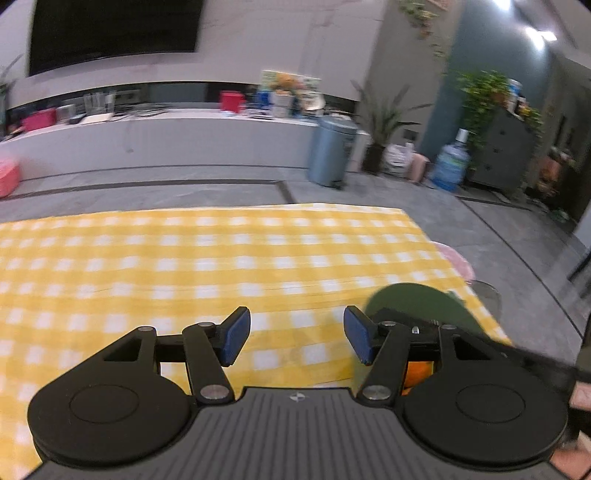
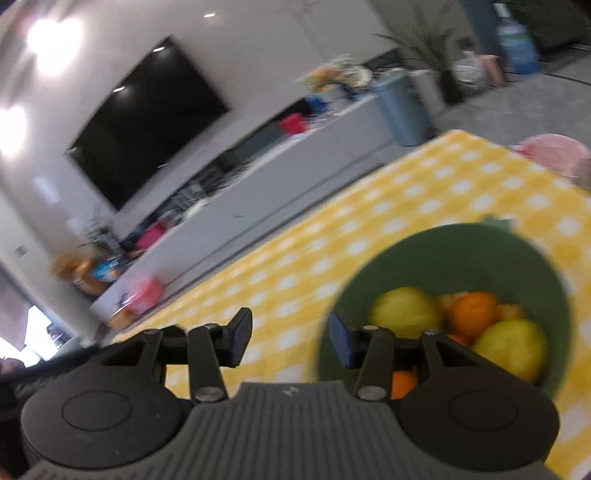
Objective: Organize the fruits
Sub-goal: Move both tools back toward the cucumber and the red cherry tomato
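Observation:
A green bowl (image 2: pixel 491 254) stands on the yellow checked tablecloth (image 2: pixel 369 229) and holds oranges (image 2: pixel 474 314) and yellow-green fruits (image 2: pixel 404 312). My right gripper (image 2: pixel 290 339) is open and empty, above the cloth just left of the bowl's rim. In the left wrist view the bowl (image 1: pixel 413 301) shows partly behind the right finger, with an orange (image 1: pixel 419 373) glimpsed through the linkage. My left gripper (image 1: pixel 297 339) is open and empty over the cloth (image 1: pixel 184 266), left of the bowl.
A pink stool (image 2: pixel 554 155) stands beyond the table's far right corner. Across the floor are a long white counter (image 1: pixel 166 144) with clutter, a grey bin (image 1: pixel 330 151), potted plants and a water jug (image 1: pixel 450 166). A dark TV (image 1: pixel 114 29) hangs on the wall.

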`<state>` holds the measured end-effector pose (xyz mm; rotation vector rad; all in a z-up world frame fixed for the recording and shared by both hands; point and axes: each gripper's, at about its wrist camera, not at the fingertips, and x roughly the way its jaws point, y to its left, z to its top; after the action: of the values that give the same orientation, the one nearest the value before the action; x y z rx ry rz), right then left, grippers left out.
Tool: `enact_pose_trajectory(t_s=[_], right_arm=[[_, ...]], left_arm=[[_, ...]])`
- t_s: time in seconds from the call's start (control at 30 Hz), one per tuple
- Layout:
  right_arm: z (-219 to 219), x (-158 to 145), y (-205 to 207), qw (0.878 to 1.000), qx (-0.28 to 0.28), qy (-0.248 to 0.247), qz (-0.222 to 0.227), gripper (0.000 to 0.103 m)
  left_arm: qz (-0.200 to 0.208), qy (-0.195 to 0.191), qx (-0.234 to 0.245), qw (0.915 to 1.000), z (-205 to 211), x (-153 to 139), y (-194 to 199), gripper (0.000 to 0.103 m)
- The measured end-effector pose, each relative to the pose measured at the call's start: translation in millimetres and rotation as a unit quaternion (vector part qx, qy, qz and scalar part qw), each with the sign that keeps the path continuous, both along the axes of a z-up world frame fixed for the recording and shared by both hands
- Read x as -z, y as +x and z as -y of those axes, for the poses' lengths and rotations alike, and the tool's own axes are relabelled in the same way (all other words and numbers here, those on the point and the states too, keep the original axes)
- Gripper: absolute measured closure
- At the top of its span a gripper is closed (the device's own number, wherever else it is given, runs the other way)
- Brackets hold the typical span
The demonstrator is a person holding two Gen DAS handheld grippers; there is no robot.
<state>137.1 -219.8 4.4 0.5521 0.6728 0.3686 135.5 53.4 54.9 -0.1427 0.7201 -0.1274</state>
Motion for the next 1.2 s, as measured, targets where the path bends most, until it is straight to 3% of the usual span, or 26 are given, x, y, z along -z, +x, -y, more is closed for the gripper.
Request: enact_pose_trajectory(t_s=[0.27, 0.37, 0.57, 0.63, 0.87, 0.97, 1.03, 1.2], right_arm=[[-63.3, 13.6, -13.0, 0.994, -0.101, -0.049, -0.018, 0.059], [-84.2, 25.1, -12.6, 0.986, -0.141, -0.083, -0.044, 0.059], [-109.7, 49.4, -9.7, 0.973, -0.173, -0.130, -0.075, 0.059], [-114.9, 55.0, -7.4, 0.970, -0.180, -0.145, -0.080, 0.053], [-133.0, 68.6, -5.5, 0.957, -0.196, -0.202, -0.071, 0.051], [-135.7, 77.2, -1.8, 0.954, -0.189, -0.217, -0.080, 0.051], [-139.3, 80.4, -1.9, 0.951, -0.195, -0.231, -0.072, 0.054], [-153.6, 84.6, -4.3, 0.940, -0.208, -0.266, -0.054, 0.054]], left_arm=[[-0.039, 0.008, -0.090, 0.9951, -54.9, 10.7, -26.7, 0.034], [-0.050, -0.019, -0.145, 0.9879, -81.0, 25.2, -41.2, 0.034], [-0.103, -0.072, -0.186, 0.9745, -121.6, 68.7, -53.5, 0.034], [-0.117, -0.082, -0.185, 0.9722, -127.5, 80.8, -57.4, 0.034], [-0.149, -0.105, -0.122, 0.9756, -129.2, 113.5, -70.4, 0.034], [-0.152, -0.131, -0.050, 0.9784, -125.2, 121.7, -73.9, 0.031], [-0.156, -0.155, 0.008, 0.9755, -124.2, 129.2, -75.2, 0.029], [-0.122, -0.105, 0.086, 0.9832, -102.8, 128.6, -87.3, 0.028]])
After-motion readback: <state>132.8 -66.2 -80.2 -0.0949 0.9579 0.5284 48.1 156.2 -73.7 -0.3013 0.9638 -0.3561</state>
